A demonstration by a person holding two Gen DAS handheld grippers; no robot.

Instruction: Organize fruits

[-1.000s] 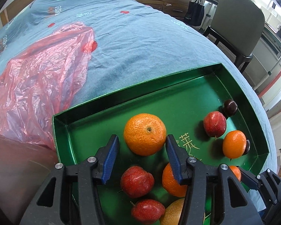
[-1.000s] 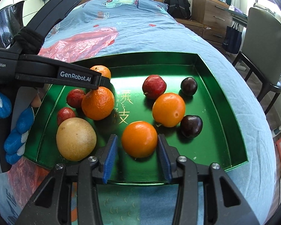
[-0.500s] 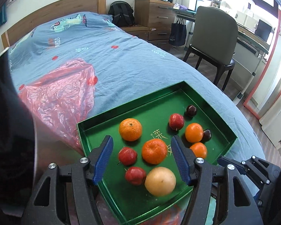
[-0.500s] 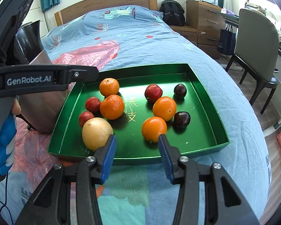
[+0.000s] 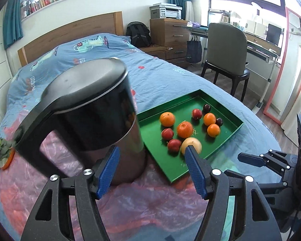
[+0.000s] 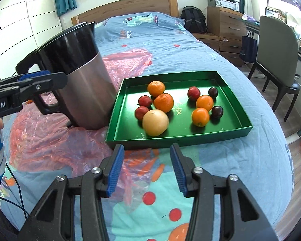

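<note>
The green tray (image 6: 238, 129) sits on the bed (image 6: 250, 160), its left edge just beside a steel kettle (image 6: 84, 92) that stands on a pink plastic sheet (image 6: 50, 140). All the fruit lies inside the tray in two loose clusters. The left cluster holds two oranges (image 6: 163, 102), two small red fruits (image 6: 141, 112) and a large yellow fruit (image 6: 155, 122); the right cluster holds two more oranges (image 6: 200, 116), one red fruit (image 6: 193, 93) and two dark plums (image 6: 217, 111).

The right gripper (image 6: 146, 168) hangs over the bedspread on the near side of the tray, aimed down and forward. Its jaws have just been opening and stand partly apart with nothing between them. The tray's near wall lies straight ahead of it, and the yellow fruit is the closest piece, just beyond that wall.

The left gripper (image 5: 152, 168) is off to the tray's left and near corner, by the kettle. Its jaws have also just been opening, and they are empty. In its own view the yellow fruit (image 5: 191, 145) shows just past its right fingertip (image 5: 190, 154), though farther off and not between the pads.

Judged from this, both grippers sit clear of the fruit, and the tray looks sorted into its groups. Should another pick follow, the right gripper has the straighter line into the tray; the left would have to clear the kettle first.
</note>
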